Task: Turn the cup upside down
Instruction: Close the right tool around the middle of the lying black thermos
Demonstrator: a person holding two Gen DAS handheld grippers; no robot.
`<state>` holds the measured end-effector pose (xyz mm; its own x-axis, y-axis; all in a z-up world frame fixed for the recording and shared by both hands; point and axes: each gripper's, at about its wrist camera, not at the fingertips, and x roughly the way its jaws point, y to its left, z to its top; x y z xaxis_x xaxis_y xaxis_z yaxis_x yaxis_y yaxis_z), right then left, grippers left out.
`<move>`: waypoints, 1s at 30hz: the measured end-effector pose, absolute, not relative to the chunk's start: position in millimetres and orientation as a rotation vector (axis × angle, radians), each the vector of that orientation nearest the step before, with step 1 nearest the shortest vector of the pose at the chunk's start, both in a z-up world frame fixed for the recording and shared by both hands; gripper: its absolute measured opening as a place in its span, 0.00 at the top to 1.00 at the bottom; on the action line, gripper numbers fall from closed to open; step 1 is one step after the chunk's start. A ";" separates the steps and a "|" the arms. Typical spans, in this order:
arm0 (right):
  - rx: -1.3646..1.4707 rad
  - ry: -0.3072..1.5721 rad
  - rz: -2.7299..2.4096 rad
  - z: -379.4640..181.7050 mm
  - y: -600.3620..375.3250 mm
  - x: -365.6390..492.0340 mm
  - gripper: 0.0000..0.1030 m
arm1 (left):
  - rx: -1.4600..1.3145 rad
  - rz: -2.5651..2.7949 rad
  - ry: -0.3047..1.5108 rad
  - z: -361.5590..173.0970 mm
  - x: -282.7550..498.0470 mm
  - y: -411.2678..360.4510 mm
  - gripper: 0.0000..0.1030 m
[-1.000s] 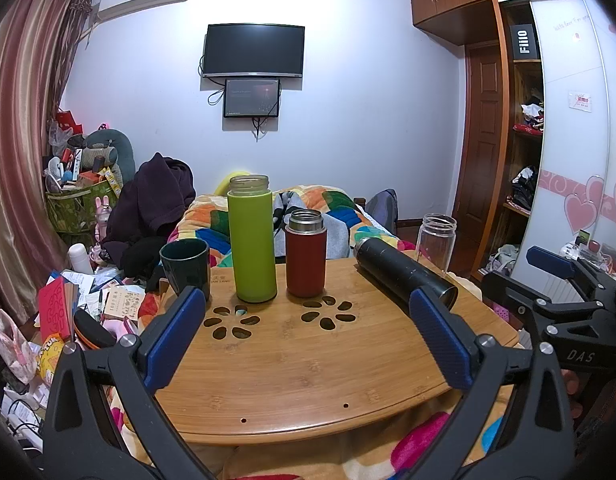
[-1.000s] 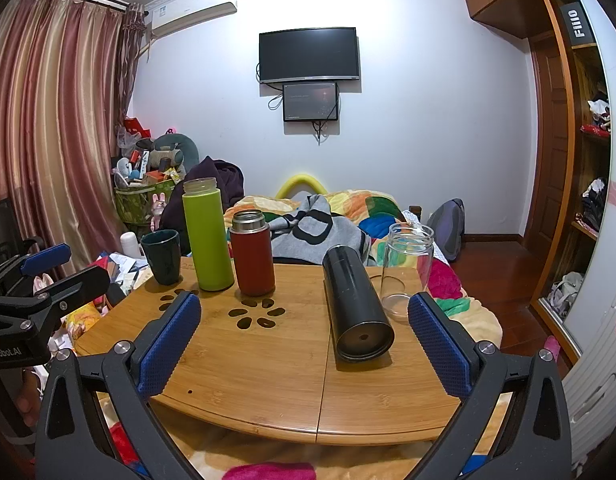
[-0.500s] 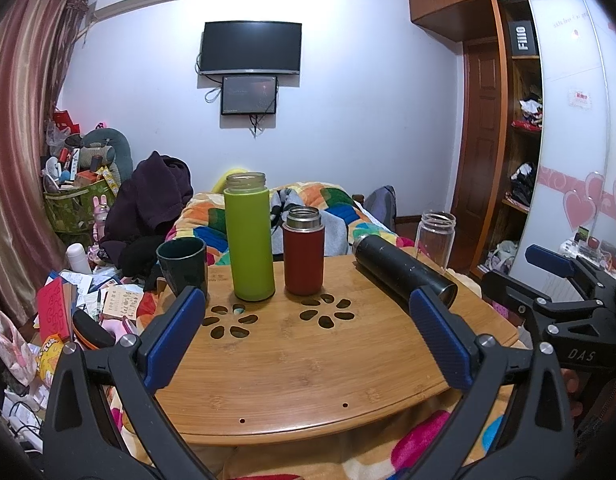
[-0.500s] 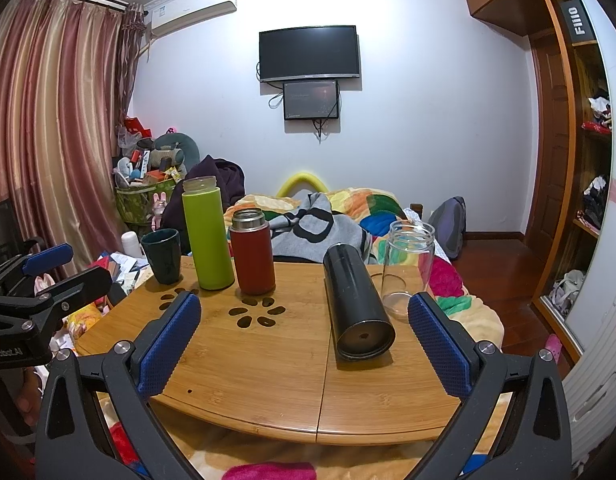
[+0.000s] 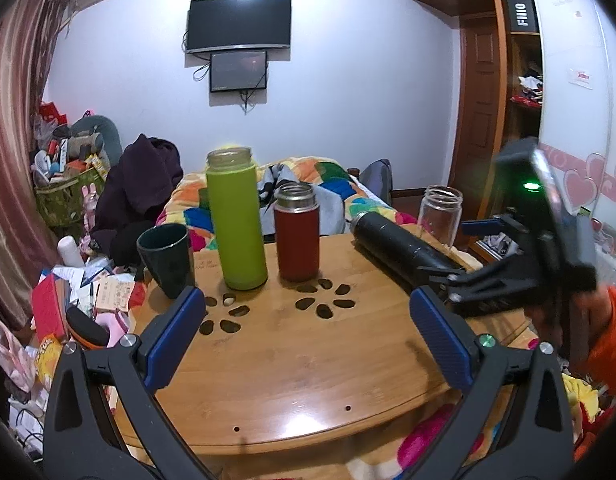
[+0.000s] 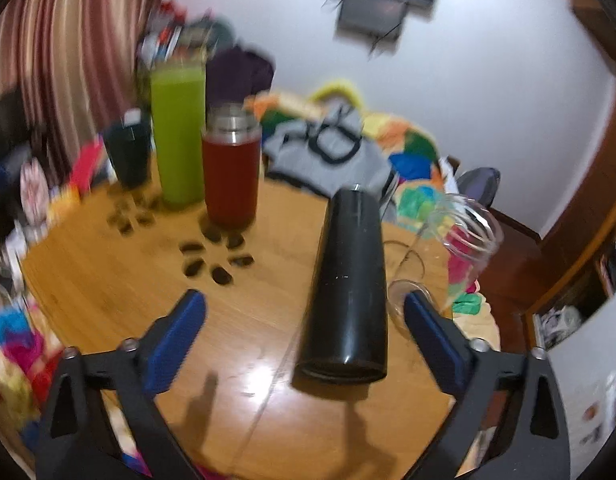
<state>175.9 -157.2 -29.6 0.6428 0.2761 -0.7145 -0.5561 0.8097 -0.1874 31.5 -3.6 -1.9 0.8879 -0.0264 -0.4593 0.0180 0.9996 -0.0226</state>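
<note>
A black tumbler lies on its side on the round wooden table, also in the left wrist view. My right gripper is open, its blue fingers either side of the tumbler's near end, apart from it. It also shows in the left wrist view at the right. My left gripper is open and empty over the table's front. A dark green cup, a green bottle, a red flask and a clear glass jar stand upright.
A bed with a colourful quilt lies behind the table. Clutter covers the floor on the left. A wardrobe stands on the right. The right wrist view is motion-blurred.
My right gripper has moved forward and tilted down over the lying black tumbler, which now sits between its fingers. My left gripper has barely moved.
</note>
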 end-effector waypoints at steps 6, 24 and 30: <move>-0.429 0.896 0.496 -49.5 -155.4 219.3 0.24 | -0.015 -0.001 0.509 -11.4 38.6 10.2 0.00; -0.534 1.105 0.404 -75.7 -161.7 263.8 0.30 | -0.079 0.008 0.529 -29.1 48.4 36.9 0.00; -0.540 1.129 0.408 -75.2 -157.9 265.9 0.33 | -0.110 0.014 0.528 -32.7 46.4 45.8 0.00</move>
